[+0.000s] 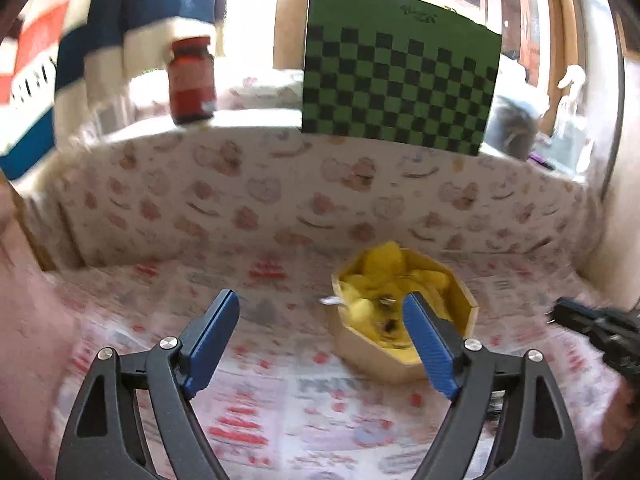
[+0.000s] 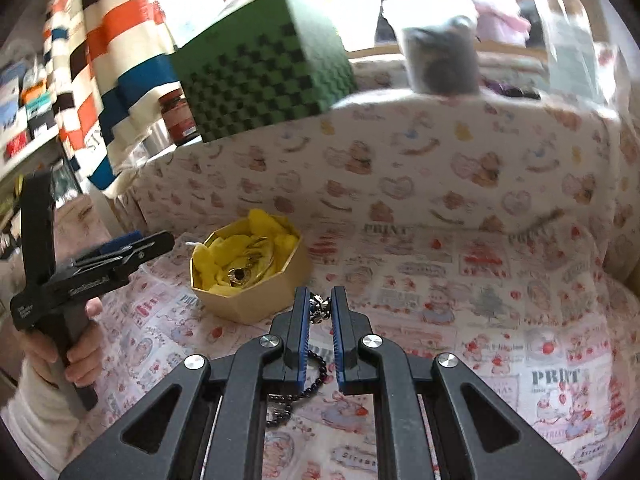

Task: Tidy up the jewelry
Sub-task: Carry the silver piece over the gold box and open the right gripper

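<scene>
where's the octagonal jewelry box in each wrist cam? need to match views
Left wrist: jewelry box sits lower right of centre, partly behind the left gripper's right finger.
Right wrist: jewelry box sits left of centre, just beyond the right gripper.
Shared landmark: the green checkered box up behind it.

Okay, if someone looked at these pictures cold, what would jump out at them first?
Probably the octagonal box lined with bright yellow cloth, sitting on the printed cloth with jewelry inside it. Next, the right tool, closed on a beaded chain that dangles beneath it, just right of the box. Behind, on the raised ledge, a green checkered box stands beside a red jar; the left tool hangs open near the yellow box.
</scene>
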The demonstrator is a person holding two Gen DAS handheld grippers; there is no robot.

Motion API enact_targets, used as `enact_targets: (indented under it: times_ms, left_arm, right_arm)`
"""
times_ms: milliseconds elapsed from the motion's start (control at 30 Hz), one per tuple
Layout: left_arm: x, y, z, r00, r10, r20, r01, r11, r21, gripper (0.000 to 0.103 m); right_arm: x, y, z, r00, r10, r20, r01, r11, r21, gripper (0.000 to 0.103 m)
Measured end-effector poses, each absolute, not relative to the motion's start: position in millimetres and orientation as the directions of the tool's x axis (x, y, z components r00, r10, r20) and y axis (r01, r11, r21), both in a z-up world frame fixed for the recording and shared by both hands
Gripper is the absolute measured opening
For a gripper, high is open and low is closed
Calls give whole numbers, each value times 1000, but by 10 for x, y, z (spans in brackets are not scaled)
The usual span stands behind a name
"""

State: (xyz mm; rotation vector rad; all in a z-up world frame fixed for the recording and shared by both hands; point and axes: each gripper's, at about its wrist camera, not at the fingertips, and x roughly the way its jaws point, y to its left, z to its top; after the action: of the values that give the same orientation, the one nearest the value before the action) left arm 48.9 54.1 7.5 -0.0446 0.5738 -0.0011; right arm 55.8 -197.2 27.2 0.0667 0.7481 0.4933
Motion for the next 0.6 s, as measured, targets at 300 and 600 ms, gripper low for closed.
enact_targets:
  times_ms: [300,600]
  left_arm:
    - [407,764,187,865,44,-499,-101,991,-88,83]
    - [314,962,297,898,55,-437,-134,979,-154,98]
  right_arm:
    - [712,-1478,399,536,505,-677,-447,850,280,11]
    - [1118,-979,389,515,489,-704,-437,856,276,11]
